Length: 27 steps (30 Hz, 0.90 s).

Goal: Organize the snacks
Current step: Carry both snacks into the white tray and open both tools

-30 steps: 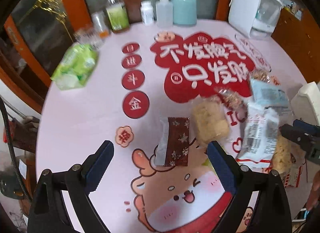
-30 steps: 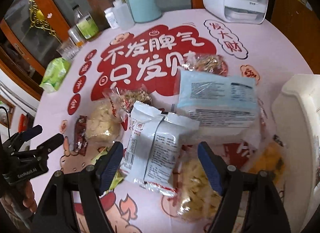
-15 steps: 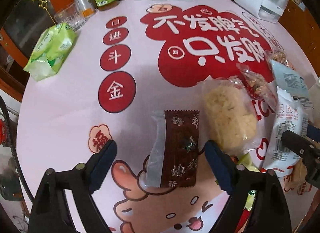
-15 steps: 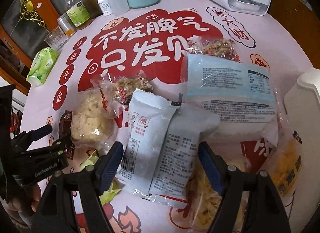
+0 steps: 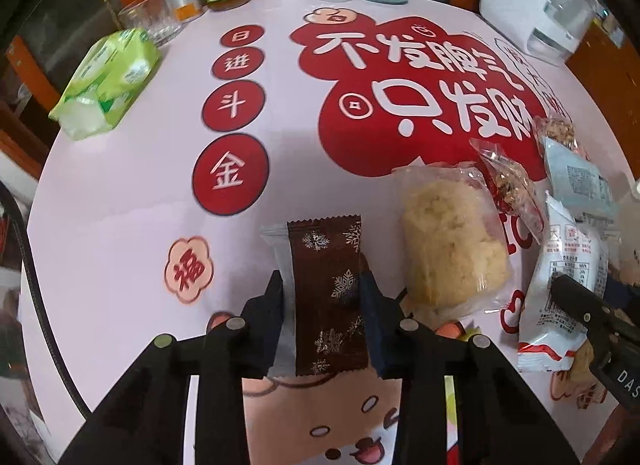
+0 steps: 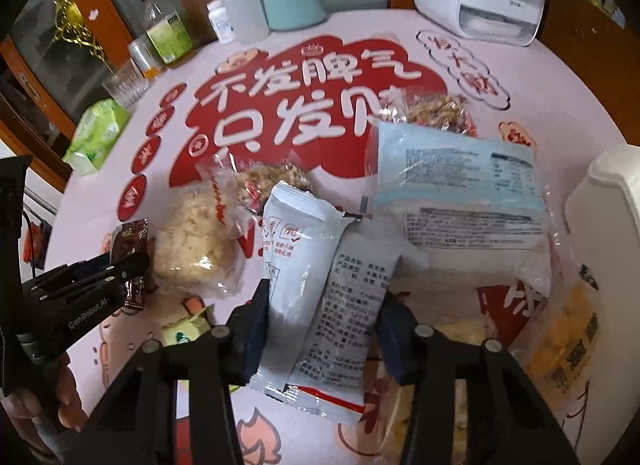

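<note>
Left wrist: left gripper [image 5: 322,285] now closed on brown wrapper [image 5: 326,297]; previously open.

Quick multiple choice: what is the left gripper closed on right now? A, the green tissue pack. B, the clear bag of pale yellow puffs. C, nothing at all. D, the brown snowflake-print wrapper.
D: in the left wrist view the left gripper has its fingers pressed against both sides of the brown snowflake wrapper, while the green tissue pack and the pale yellow puff bag lie apart from it.

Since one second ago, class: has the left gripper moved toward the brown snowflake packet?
Yes. The left gripper advanced along the printed tablecloth and closed on the brown snowflake packet.
</note>
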Motion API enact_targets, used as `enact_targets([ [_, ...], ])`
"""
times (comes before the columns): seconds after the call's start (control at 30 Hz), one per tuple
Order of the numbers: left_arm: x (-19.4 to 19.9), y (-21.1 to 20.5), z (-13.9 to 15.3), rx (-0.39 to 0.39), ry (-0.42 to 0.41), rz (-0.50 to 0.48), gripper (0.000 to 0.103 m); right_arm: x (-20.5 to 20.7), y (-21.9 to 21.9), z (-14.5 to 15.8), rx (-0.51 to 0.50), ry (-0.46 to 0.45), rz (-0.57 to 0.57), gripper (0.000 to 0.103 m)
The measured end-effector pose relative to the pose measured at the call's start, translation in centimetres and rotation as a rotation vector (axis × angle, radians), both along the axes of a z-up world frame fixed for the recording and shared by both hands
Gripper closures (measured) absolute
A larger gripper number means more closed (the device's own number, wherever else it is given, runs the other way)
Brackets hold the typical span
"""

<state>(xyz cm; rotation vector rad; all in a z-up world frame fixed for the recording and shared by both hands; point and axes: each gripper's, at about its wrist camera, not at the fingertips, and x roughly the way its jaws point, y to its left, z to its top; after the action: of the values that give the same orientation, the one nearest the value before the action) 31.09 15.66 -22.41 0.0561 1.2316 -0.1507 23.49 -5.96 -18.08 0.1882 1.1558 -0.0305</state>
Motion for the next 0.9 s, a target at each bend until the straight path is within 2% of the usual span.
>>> enact_targets([
  [0.2, -1.9, 0.3, 3.9, -0.005, -0.071, 0.028, 0.070, -2.1, -0.7, 3.3, 0.044, -0.068, 0.006, 0.055],
  [0.47, -6.9, -1.7, 10.8, -0.042, -0.158, -0.022, 0.070, -7.1, -2.5, 8.2, 0.058, -0.153, 0.037, 0.055],
  [0.67, -11.4, -5.4, 14.1, -0.072, -0.176, -0.106, 0.070, -11.9, -5.2, 11.6, 0.031, -0.201, 0.045, 0.055],
  [0.9, -16.1, -12.5, 17.1, -0.130, -0.184, -0.236, 0.070, -17.9, -11.4, 16.3, -0.066, -0.275, -0.036, 0.055],
])
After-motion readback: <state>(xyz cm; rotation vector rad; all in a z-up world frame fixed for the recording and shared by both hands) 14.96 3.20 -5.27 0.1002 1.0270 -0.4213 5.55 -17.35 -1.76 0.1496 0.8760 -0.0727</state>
